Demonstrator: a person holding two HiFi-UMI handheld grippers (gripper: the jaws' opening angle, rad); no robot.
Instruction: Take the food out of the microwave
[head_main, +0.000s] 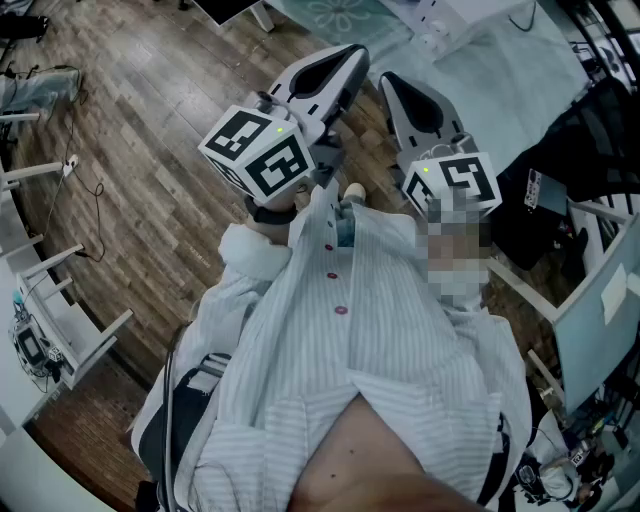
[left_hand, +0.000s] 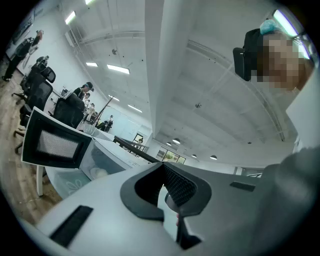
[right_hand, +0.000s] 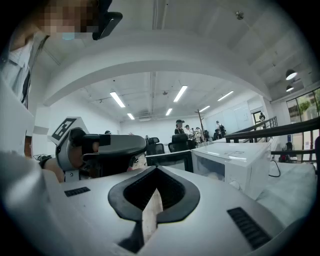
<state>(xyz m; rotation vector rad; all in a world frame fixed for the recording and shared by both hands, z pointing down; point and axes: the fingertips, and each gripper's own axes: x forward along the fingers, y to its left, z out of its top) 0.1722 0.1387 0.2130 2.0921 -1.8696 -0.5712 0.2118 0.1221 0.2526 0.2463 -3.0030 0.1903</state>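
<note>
A white microwave (left_hand: 107, 155) stands on a cloth-covered table with its dark-framed door (left_hand: 54, 145) swung open to the left. A pale piece of food (left_hand: 100, 173) lies inside. From the right gripper view the microwave (right_hand: 239, 165) is ahead to the right, and the food (right_hand: 216, 176) is faint behind the door opening. My left gripper (left_hand: 161, 166) is shut and empty, well short of the microwave. My right gripper (right_hand: 156, 170) is shut and empty too. In the head view both grippers, left (head_main: 352, 52) and right (head_main: 392, 80), are held side by side close to my chest.
The table's pale cloth (head_main: 500, 70) lies ahead at the upper right, over a wooden floor (head_main: 130, 150). White shelving (head_main: 50, 300) stands at the left. Office chairs (left_hand: 40, 85) and several people (right_hand: 182, 127) are in the background.
</note>
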